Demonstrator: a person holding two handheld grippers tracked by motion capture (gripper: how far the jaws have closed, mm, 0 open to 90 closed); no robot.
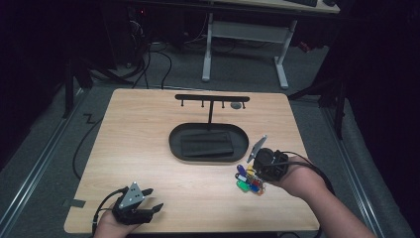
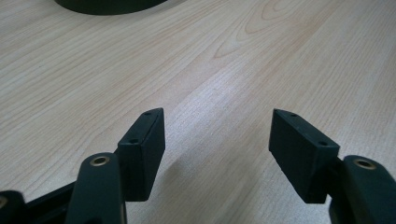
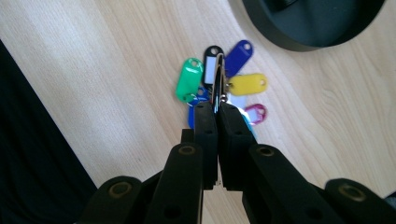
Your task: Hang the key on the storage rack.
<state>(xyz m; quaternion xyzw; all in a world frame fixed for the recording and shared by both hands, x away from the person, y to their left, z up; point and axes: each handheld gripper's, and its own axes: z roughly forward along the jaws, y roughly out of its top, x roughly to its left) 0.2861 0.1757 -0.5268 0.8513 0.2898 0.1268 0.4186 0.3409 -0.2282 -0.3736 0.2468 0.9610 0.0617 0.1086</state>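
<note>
The key ring (image 3: pixel 218 84) with its bunch of coloured tags is sitting at the near right of the wooden table (image 1: pixel 148 148), just right of and nearer than the black oval tray (image 1: pixel 176 144). In the right gripper view, the metal ring is standing on edge between the closed jaws of the right gripper (image 3: pixel 216 109), which are pinching it tightly, with no gap showing apart from the ring itself. Fanning out beyond the jaw tips are a green tag (image 3: pixel 189 79), a black tag with a white insert (image 3: pixel 211 60), a dark blue tag (image 3: pixel 239 55), a yellow tag (image 3: pixel 247 84) and a pink tag (image 3: pixel 256 113); whether the tags are touching the tabletop or hanging just above it cannot be told. In the high view, the right gripper (image 1: pixel 255 174) is pointing left, with the person's right hand (image 1: pixel 297 181) coming in from the near right edge and the tag bunch (image 1: pixel 247 182) lying at the jaw tips. The left gripper (image 1: pixel 151 199) is resting at the near left of the table, well apart from the ring, in the person's left hand (image 1: pixel 111 227). Its jaws are standing wide with only bare wood between them, as the left gripper view is showing (image 2: pixel 217 149). At the far end of the tray, a black T-shaped rack (image 1: pixel 212 99) is standing upright, and a flat dark rectangular block (image 1: pixel 207 145) is lying inside the tray.
</note>
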